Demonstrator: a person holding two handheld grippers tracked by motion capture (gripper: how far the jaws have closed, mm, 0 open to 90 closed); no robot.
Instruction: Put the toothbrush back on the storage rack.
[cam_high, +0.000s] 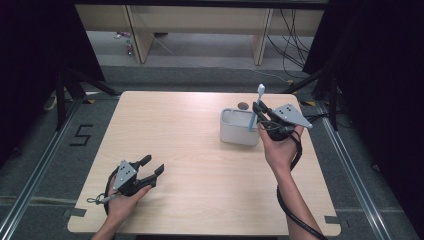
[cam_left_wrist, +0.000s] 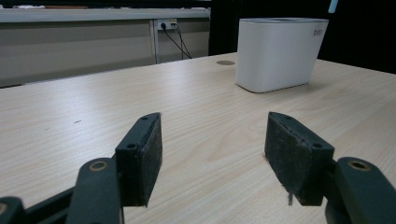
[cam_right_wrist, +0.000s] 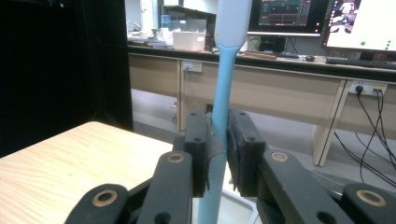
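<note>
A light-blue toothbrush (cam_high: 259, 98) stands upright with its white head on top, its lower end down inside a white tub-shaped holder (cam_high: 239, 131) at the table's right middle. My right gripper (cam_high: 257, 114) is shut on the toothbrush handle (cam_right_wrist: 225, 88) just above the holder's right end; both pads press the handle in the right gripper view, where my right gripper (cam_right_wrist: 217, 140) rises from the bottom. My left gripper (cam_high: 153, 165) rests low at the front left, open, nothing between its pads (cam_left_wrist: 142, 154). The holder (cam_left_wrist: 278, 53) stands far ahead of it.
A small brown disc (cam_high: 243, 105) lies on the wooden table (cam_high: 190, 150) just behind the holder. Desks, sockets and cables stand beyond the far edge, and monitors (cam_right_wrist: 322, 16) sit on a desk. Black curtains flank both sides.
</note>
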